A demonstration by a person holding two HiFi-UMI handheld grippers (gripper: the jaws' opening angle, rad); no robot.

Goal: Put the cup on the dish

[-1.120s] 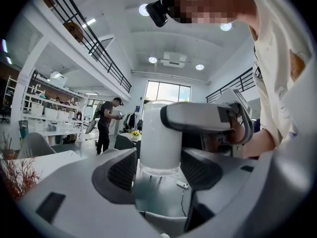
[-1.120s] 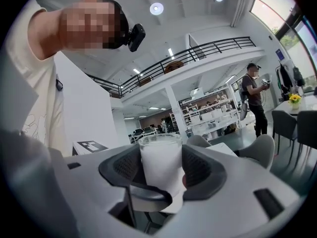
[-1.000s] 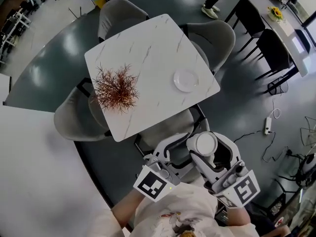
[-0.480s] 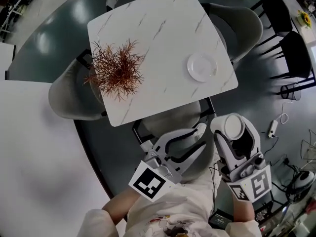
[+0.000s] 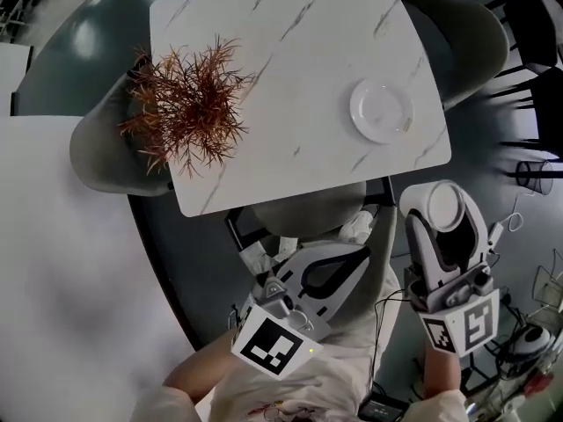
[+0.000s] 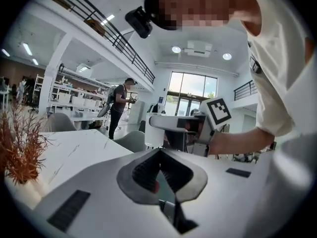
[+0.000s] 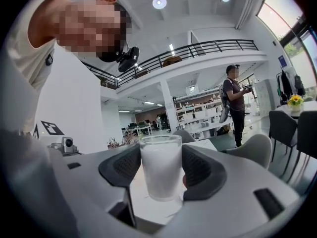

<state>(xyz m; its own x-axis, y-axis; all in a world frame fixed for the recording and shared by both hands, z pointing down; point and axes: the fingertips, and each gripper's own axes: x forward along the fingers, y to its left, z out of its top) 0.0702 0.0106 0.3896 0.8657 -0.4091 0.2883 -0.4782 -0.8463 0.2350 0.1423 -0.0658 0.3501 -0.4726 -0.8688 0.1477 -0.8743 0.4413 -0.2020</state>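
A frosted white cup (image 7: 159, 166) stands upright between the jaws of my right gripper (image 5: 444, 209), which is shut on it; from above its round rim (image 5: 445, 207) shows just off the table's near right corner. The white dish (image 5: 381, 110) lies bare near the right edge of the marble table (image 5: 290, 51). My left gripper (image 5: 365, 246) is held low in front of the person's body, its jaws shut tip to tip with nothing between them (image 6: 159, 155). The cup (image 6: 154, 133) in the right gripper also appears in the left gripper view.
A reddish dried plant (image 5: 186, 105) stands at the table's left side. Grey chairs (image 5: 310, 211) ring the table; one is tucked in at the near edge. Another person (image 7: 237, 103) stands across the room. Cables and black chairs (image 5: 537, 25) lie to the right.
The left gripper's jaws have closed from wide open to shut. Both grippers have come nearer the table, and the right one has carried the cup toward the dish side.
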